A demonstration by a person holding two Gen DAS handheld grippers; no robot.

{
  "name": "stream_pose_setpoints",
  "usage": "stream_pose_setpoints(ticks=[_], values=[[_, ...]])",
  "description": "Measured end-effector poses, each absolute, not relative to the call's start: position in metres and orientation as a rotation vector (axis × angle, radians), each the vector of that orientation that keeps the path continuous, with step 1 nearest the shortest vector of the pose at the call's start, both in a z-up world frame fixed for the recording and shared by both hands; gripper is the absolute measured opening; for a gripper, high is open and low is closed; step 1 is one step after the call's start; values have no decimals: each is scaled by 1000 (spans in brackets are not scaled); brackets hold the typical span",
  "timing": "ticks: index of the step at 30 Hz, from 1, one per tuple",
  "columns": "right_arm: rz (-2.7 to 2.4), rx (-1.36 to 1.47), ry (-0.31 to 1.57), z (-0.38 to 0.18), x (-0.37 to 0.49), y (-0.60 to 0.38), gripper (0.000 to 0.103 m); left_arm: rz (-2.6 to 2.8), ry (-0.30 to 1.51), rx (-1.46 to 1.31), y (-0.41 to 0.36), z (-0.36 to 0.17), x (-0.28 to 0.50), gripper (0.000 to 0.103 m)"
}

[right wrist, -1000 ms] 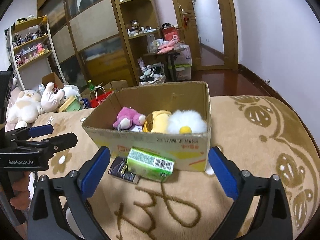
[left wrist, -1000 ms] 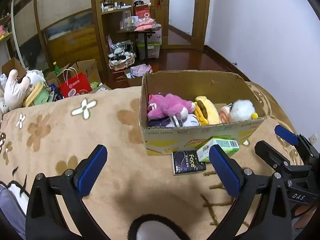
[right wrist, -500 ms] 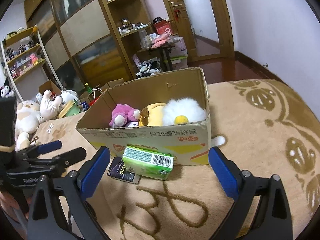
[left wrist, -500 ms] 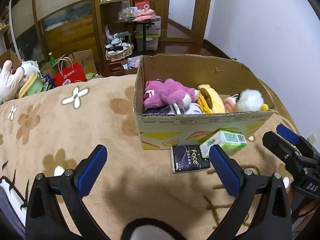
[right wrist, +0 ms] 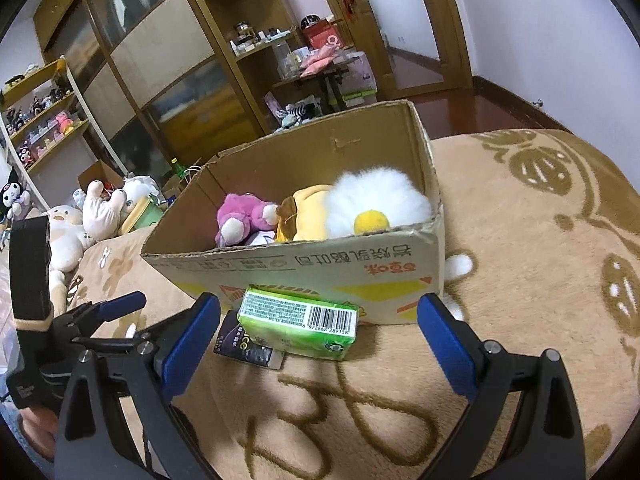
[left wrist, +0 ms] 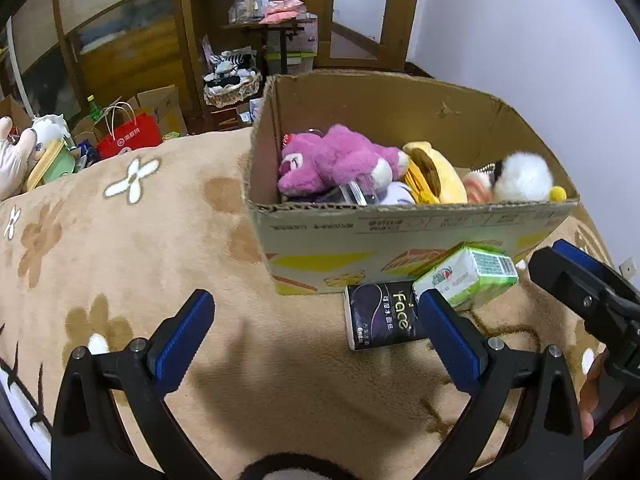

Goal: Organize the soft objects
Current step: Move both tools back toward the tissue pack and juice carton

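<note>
A cardboard box (left wrist: 400, 236) (right wrist: 304, 268) stands on the tan blanket and holds a pink plush bear (left wrist: 336, 160) (right wrist: 244, 220), a yellow plush (left wrist: 432, 176) (right wrist: 304, 212) and a white fluffy plush (left wrist: 520, 178) (right wrist: 372, 204). A green tissue pack (left wrist: 468, 276) (right wrist: 298, 322) leans on a dark "Face" tissue pack (left wrist: 380, 316) (right wrist: 248, 348) in front of the box. My left gripper (left wrist: 316, 336) is open and empty, short of the box. My right gripper (right wrist: 320, 340) is open and empty, with the green pack between its fingers' line. Each gripper shows in the other's view: the right gripper (left wrist: 580, 280), the left gripper (right wrist: 112, 320).
The tan patterned blanket (left wrist: 120, 240) (right wrist: 540, 240) covers the bed. Plush toys (right wrist: 80, 216) lie at the far left bed edge. A red bag (left wrist: 128, 136), cartons and wooden shelves (right wrist: 248, 52) stand beyond the bed. A white wall (left wrist: 520, 20) is on the right.
Both grippers have moved closer to the box and the two tissue packs, which now look larger. Both stay open and empty.
</note>
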State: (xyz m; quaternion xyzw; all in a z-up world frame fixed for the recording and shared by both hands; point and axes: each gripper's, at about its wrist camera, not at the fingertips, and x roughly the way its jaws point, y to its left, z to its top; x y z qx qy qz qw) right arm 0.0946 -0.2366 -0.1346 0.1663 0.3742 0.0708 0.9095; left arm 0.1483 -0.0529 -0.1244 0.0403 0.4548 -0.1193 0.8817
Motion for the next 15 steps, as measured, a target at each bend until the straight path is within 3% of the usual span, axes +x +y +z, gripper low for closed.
stream_pose_setpoints(ticks=[15], values=[[182,370,844,-151,112,-224,103,-350,982,87,-71,-151,148,101]])
